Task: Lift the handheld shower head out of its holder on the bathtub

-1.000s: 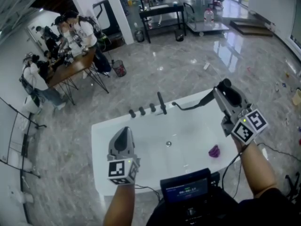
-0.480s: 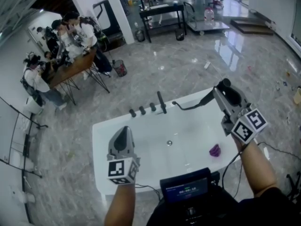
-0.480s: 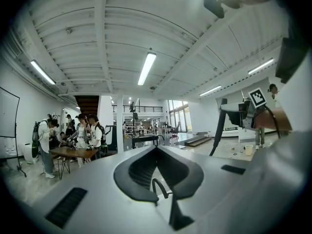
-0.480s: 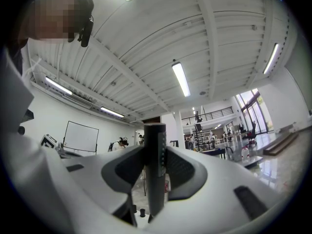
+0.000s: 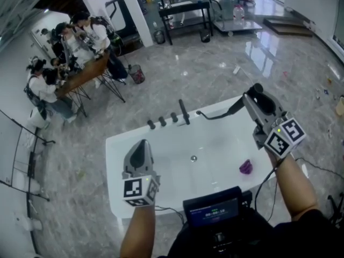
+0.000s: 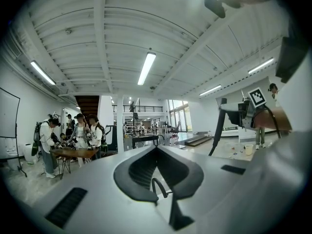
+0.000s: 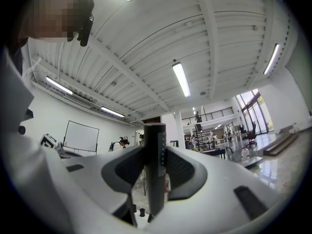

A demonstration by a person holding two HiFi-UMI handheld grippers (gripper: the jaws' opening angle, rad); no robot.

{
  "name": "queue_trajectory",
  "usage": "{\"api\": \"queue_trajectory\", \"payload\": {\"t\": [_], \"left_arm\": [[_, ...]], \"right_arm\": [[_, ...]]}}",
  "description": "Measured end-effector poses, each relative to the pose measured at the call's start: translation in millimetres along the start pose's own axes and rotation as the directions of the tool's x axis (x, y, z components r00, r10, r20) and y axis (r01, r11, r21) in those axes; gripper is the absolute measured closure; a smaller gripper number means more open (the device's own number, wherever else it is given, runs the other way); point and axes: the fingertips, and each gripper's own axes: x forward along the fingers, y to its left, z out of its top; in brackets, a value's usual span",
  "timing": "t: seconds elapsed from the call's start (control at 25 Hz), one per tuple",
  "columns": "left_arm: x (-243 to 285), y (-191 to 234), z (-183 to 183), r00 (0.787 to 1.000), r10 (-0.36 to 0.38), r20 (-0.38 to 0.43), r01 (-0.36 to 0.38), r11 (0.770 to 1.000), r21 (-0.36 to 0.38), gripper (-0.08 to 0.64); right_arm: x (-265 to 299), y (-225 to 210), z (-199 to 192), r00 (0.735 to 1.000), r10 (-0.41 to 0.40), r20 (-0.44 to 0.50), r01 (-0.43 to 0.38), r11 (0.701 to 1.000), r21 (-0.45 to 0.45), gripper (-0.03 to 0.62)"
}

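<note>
The black handheld shower head (image 5: 239, 107) is off the tub deck and hangs above the far right rim of the white bathtub (image 5: 121, 147). Its hose trails down to the rim (image 5: 200, 113). My right gripper (image 5: 251, 102) is shut on its handle, which stands upright as a dark cylinder (image 7: 156, 174) between the pads in the right gripper view. My left gripper (image 5: 141, 147) hovers over the tub's near left part, shut and empty, its tips meeting (image 6: 156, 149). In the left gripper view the shower head (image 6: 217, 130) shows at the right.
Three black tap knobs (image 5: 162, 122) and a spout (image 5: 184, 113) stand on the tub's far rim. A drain (image 5: 193, 158) and a small purple object (image 5: 246, 167) lie in the basin. A screen (image 5: 214, 213) sits below me. People work at a table (image 5: 80, 77) at the far left.
Both grippers keep their places and the shower head stays held. Only the head view has drifted slightly, and the people at the table have shifted.
</note>
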Motion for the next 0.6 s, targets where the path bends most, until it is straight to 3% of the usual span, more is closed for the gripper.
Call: {"api": "queue_trajectory", "payload": {"t": [0.6], "left_arm": [[-4,-1,12,1.000,-0.012,0.012,0.012,1.000,-0.012,0.552]], "right_arm": [[0,1,0,1.000,-0.008,-0.017,0.008,1.000,-0.001,0.447]]}}
